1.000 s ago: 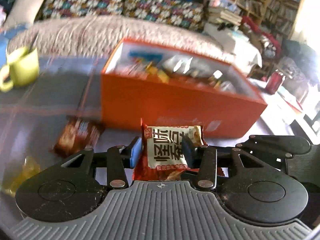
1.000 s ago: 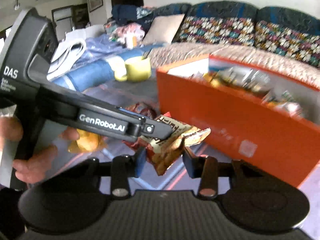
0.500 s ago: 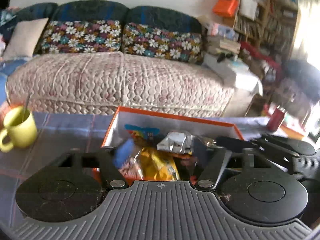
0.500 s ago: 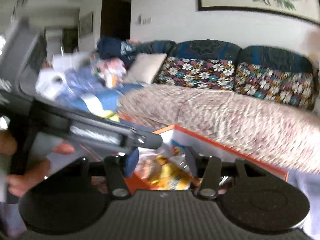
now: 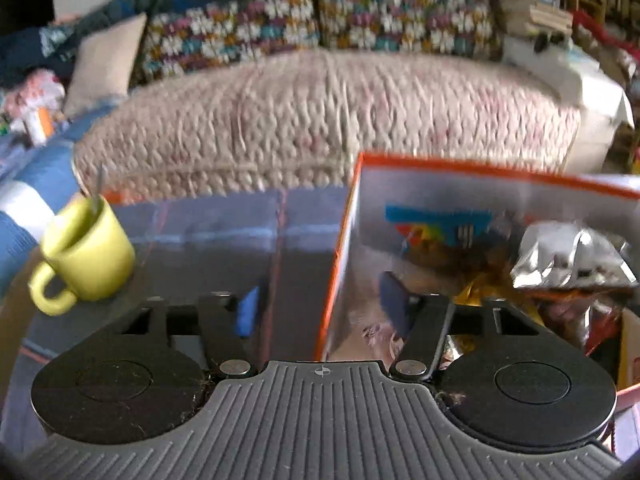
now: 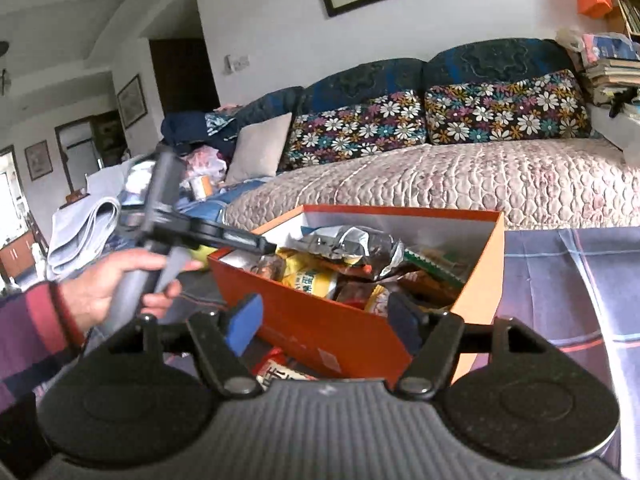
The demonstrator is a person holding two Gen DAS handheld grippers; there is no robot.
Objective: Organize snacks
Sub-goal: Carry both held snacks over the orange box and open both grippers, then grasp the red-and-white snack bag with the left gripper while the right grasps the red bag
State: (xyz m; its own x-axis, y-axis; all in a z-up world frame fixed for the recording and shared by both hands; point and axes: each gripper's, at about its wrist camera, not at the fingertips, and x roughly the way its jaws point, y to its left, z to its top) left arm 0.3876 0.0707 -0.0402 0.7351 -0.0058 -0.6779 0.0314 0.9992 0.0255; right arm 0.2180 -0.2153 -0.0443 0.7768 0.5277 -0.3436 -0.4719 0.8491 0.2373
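An orange box [image 6: 320, 322] full of several snack packets stands on the table; a crumpled silver packet [image 6: 352, 242] lies on top. The box also shows in the left wrist view [image 5: 340, 240], with the silver packet [image 5: 568, 256] inside. My left gripper [image 5: 320, 306] is open and empty, straddling the box's left wall. In the right wrist view the left gripper [image 6: 256, 244] reaches the box's left rim. My right gripper [image 6: 324, 316] is open and empty, in front of the box's near wall. A red and white snack packet [image 6: 280, 374] lies on the table below it.
A yellow mug [image 5: 86, 256] with a spoon stands on the table at the left. A sofa [image 6: 440, 176] with floral cushions runs behind the table. Stacked books and shelves [image 6: 612, 68] are at the right.
My left gripper carried the snack packet up over the box, opened and let it go. It then shifted left to the box's left wall. My right gripper rose and opened wider.
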